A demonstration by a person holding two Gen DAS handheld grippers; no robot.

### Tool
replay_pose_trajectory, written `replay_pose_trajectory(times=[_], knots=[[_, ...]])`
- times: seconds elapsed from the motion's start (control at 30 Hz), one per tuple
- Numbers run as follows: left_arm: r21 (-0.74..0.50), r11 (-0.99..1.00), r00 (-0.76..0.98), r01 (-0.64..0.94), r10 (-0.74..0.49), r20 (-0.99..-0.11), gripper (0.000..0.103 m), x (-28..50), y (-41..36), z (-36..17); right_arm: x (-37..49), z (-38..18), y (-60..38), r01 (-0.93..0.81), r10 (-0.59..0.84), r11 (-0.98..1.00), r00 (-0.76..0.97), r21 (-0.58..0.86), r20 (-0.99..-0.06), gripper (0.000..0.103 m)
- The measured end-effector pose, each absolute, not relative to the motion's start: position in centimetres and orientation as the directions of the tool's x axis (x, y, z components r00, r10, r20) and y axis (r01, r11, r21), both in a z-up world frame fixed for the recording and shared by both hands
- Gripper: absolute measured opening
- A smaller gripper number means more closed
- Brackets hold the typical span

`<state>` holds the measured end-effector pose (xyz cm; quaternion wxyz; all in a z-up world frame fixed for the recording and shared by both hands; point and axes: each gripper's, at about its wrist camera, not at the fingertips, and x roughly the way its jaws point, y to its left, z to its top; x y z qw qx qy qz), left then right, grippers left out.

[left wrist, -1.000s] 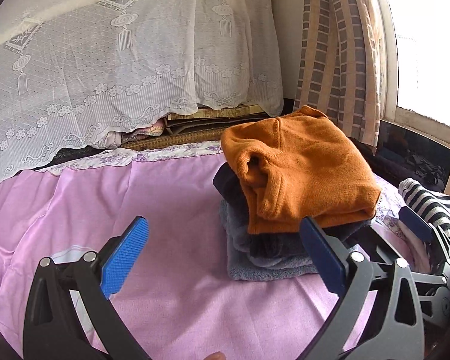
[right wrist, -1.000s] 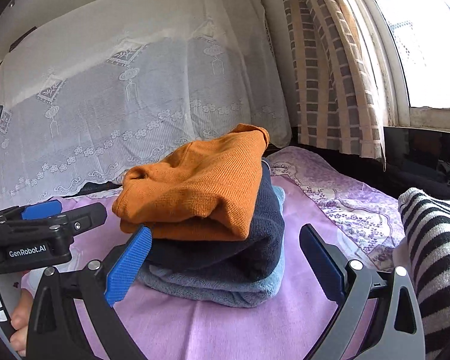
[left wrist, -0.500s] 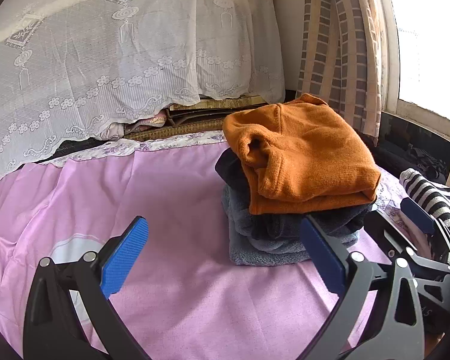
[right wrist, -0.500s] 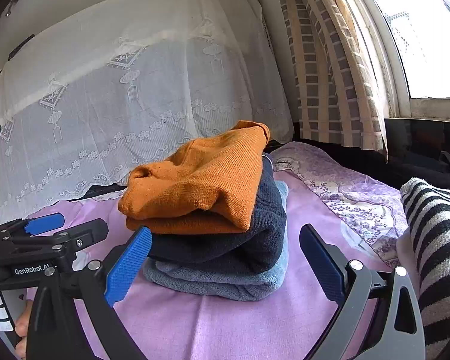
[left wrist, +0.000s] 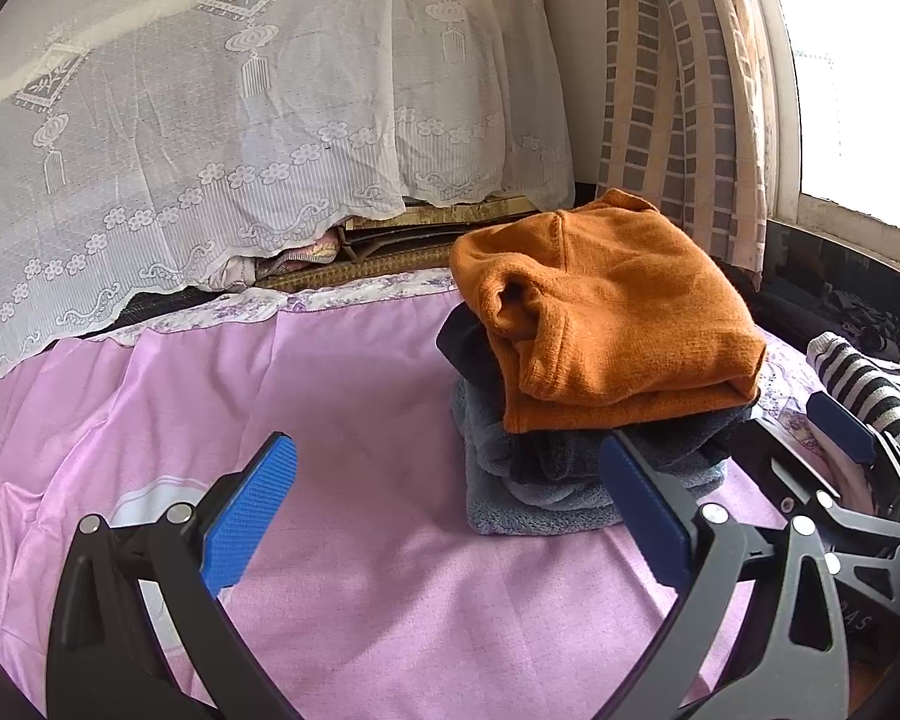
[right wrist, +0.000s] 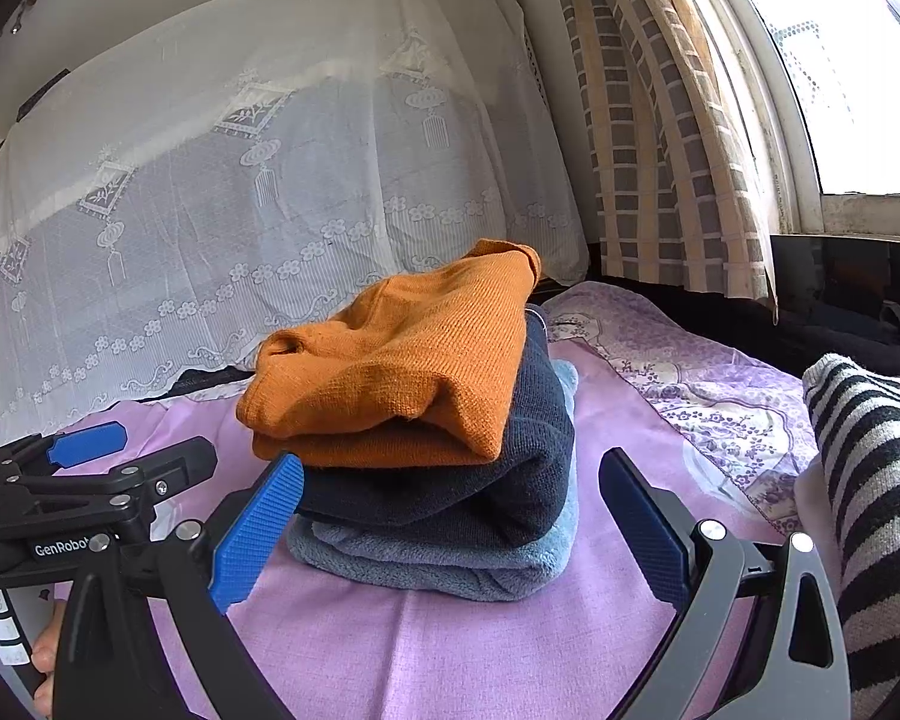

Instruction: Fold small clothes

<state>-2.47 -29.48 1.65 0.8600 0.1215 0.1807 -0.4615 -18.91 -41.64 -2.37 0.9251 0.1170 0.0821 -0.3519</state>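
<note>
A stack of three folded clothes lies on the pink bed sheet [left wrist: 354,396]: an orange sweater [left wrist: 618,312] on top, a dark navy garment [right wrist: 492,480] under it, a grey-blue fleece [right wrist: 450,564] at the bottom. The orange sweater also shows in the right wrist view [right wrist: 402,366]. My left gripper [left wrist: 447,510] is open and empty, to the front left of the stack. My right gripper [right wrist: 447,522] is open and empty, just in front of the stack. A black-and-white striped garment [right wrist: 870,480] lies unfolded at the right.
A white lace cover [left wrist: 240,120] drapes over bedding at the back. A checked curtain [left wrist: 678,90] and a bright window [right wrist: 840,60] are at the right. A floral purple sheet [right wrist: 708,390] lies right of the stack. The left gripper's body [right wrist: 84,480] shows in the right wrist view.
Both grippers have drawn back a little from the stack and stayed open. The stack has not moved.
</note>
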Motion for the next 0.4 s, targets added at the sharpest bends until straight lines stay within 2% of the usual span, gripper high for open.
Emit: replay_pose_trajectory(times=[0.4], knots=[[0.026,0.539,0.493,0.842,-0.748,-0.444,0.098,-2.19,-29.73,1.56,-18.98,-2.41,-41.78,0.673,-0.633,0.721,0.737,0.167,-0.237,0.099]])
